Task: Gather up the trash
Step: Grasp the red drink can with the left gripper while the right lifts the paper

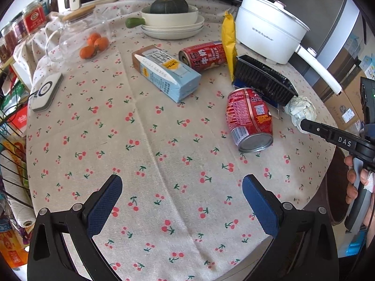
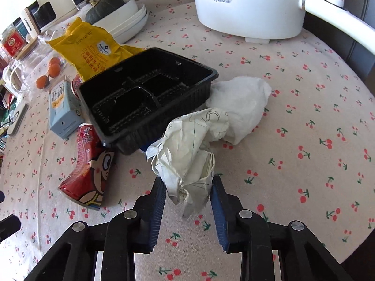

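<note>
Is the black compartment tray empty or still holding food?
Empty: the black tray shows bare ribbed compartments in the right wrist view.

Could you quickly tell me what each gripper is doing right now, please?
Left gripper: open, holding nothing, above the tablecloth.
Right gripper: closed on the crumpled paper ball.
</note>
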